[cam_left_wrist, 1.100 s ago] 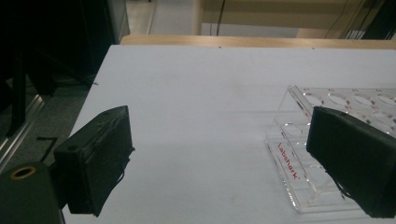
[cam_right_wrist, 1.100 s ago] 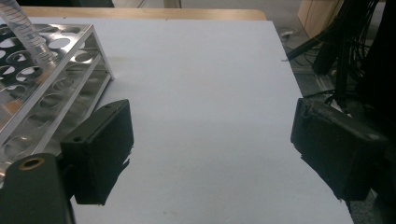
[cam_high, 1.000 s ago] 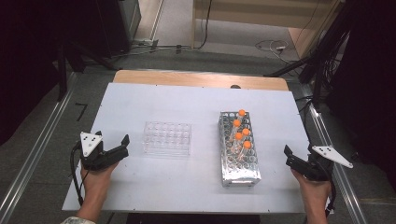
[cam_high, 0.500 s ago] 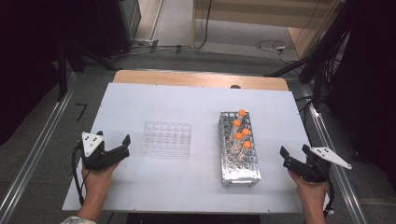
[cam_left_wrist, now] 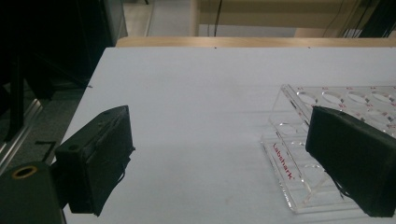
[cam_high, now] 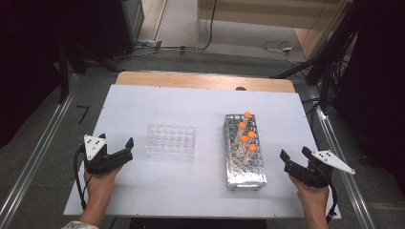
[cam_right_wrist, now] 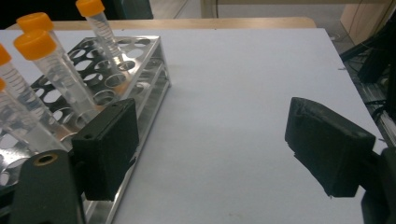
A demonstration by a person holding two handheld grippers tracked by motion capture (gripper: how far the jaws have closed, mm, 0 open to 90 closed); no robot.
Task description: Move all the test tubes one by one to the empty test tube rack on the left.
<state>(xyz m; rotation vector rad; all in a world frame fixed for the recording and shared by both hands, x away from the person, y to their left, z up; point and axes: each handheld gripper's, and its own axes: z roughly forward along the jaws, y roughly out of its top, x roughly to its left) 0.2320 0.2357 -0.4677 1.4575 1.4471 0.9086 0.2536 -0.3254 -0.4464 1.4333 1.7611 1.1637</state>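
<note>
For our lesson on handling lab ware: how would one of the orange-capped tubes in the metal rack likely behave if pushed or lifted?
Each orange-capped tube looks tall, narrow and clear, so probably light and smooth, perhaps slippery. They lean in the wide holes of the metal rack, so a sideways push would likely tilt one. Lifted out and laid flat, the round body would probably roll.

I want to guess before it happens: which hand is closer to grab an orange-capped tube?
Probably the right. The right tool, jaws open, sits just beside the shiny metal rack holding the clear orange-capped tubes. The left tool, also open, is by the empty clear plastic rack, farther from them.
</note>
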